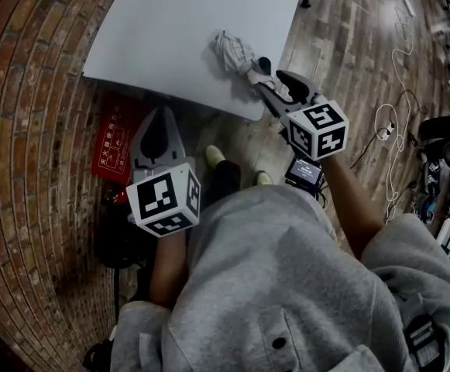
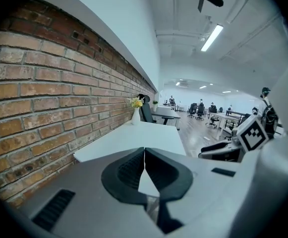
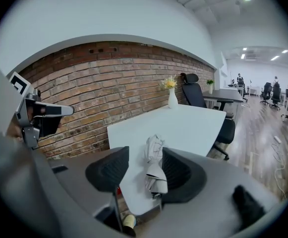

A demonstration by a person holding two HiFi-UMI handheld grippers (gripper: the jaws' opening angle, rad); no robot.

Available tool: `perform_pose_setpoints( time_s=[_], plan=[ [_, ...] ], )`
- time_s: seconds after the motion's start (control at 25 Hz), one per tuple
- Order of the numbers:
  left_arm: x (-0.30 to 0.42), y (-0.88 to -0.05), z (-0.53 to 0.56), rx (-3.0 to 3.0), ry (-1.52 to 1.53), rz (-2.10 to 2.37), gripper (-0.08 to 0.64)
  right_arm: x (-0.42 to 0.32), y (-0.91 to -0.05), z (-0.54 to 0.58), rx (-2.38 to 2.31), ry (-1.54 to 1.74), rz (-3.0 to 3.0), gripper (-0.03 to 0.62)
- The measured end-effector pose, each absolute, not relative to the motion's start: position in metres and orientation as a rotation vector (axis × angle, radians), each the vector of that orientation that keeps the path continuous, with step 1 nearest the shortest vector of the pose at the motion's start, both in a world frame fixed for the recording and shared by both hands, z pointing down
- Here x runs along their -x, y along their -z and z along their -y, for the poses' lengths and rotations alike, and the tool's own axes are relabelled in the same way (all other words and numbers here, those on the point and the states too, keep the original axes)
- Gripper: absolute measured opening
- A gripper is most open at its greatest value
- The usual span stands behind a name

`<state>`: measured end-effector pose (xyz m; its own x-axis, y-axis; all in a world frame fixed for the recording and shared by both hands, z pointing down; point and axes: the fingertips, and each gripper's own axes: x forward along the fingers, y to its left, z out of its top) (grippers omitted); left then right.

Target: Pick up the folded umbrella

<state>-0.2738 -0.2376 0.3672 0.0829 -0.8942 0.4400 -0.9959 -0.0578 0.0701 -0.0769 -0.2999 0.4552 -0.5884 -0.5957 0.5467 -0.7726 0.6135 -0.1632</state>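
A folded pale grey umbrella (image 1: pixel 234 54) lies on the white table (image 1: pixel 163 29) close to its near edge. My right gripper (image 1: pixel 266 74) sits at the umbrella's near end, above the table's corner. In the right gripper view the umbrella (image 3: pixel 154 166) lies between the jaws of the right gripper (image 3: pixel 145 152). It rests against the right-hand jaw and stands clear of the left-hand one, so the jaws are open. My left gripper (image 1: pixel 157 124) hovers below the table's near edge, over the floor by the brick wall, its jaws shut and empty (image 2: pixel 144 150).
A white vase with yellow flowers (image 3: pixel 172 96) stands at the table's far end, with a black office chair (image 3: pixel 193 96) behind it. A red sign (image 1: pixel 116 142) leans under the table by the brick wall. Cables (image 1: pixel 395 130) trail over the wooden floor at right.
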Motion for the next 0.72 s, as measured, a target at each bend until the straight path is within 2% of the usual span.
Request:
perform_pose_setpoints(
  time_s=[0.72],
  plan=[
    [0.301, -0.386, 0.259, -2.002, -0.445, 1.827, 0.015, 0.086, -0.521, 0.323, -1.018, -0.594, 2.221, 0.259]
  ],
)
